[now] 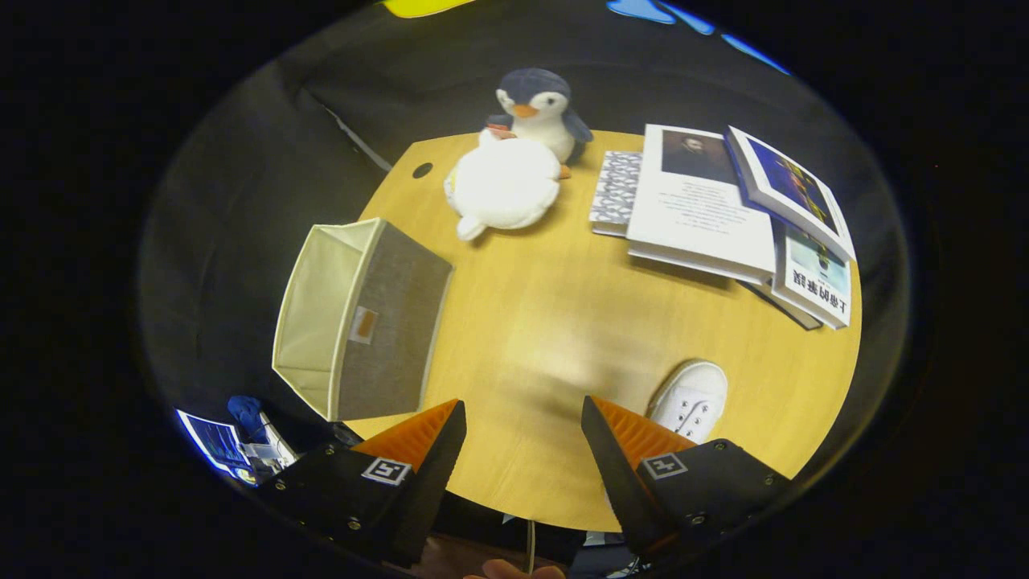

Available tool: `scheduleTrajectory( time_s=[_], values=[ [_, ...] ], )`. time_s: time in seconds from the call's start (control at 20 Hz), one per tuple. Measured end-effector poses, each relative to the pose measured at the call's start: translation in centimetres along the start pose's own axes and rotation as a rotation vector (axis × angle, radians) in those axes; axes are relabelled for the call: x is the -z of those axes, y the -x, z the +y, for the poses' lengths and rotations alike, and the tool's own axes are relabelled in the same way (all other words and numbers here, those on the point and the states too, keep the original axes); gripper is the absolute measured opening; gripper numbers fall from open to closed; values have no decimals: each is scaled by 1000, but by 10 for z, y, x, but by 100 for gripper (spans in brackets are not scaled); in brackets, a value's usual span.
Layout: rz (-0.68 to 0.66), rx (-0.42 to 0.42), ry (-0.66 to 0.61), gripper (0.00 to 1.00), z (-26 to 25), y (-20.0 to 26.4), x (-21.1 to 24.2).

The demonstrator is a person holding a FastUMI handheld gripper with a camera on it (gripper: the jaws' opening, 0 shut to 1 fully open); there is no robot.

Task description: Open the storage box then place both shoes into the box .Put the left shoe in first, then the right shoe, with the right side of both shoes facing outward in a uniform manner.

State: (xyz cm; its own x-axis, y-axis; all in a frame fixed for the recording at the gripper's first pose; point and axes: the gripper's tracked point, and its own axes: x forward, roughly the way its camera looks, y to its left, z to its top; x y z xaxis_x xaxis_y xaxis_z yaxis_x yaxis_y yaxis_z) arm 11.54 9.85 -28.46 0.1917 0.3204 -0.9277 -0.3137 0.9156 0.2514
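A grey fabric storage box (pixel 362 318) with a cream lining stands open-topped on the round wooden table (pixel 547 322), ahead and to the left of the fingers. A white lace-up shoe (pixel 691 398) lies on the table just beyond the right finger, its rear part hidden behind that finger. My gripper (pixel 522 414) hangs above the table's near edge, open, with nothing but bare table between its fingers. I cannot see into the bottom of the box from here.
A plush penguin (pixel 537 108) and a white plush toy (pixel 502 185) sit at the table's far side. Several books (pixel 723 217) lie stacked at the far right. A fingertip (pixel 514 571) shows below the gripper. Bare tabletop stretches ahead of the fingers.
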Motion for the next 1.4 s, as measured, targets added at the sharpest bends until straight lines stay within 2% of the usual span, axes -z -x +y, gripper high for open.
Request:
scheduleTrajectory(
  time_s=[0.25,0.45,0.65,1.05,1.3,1.4],
  values=[
    [8,71,-79,89,-63,2,41],
    [14,96,-163,89,-100,7,73],
    [27,141,-194,89,-132,0,97],
    [107,152,-243,89,-161,-29,138],
    [142,160,-269,89,-171,-48,148],
    [138,164,-264,85,-171,-56,146]
  ],
)
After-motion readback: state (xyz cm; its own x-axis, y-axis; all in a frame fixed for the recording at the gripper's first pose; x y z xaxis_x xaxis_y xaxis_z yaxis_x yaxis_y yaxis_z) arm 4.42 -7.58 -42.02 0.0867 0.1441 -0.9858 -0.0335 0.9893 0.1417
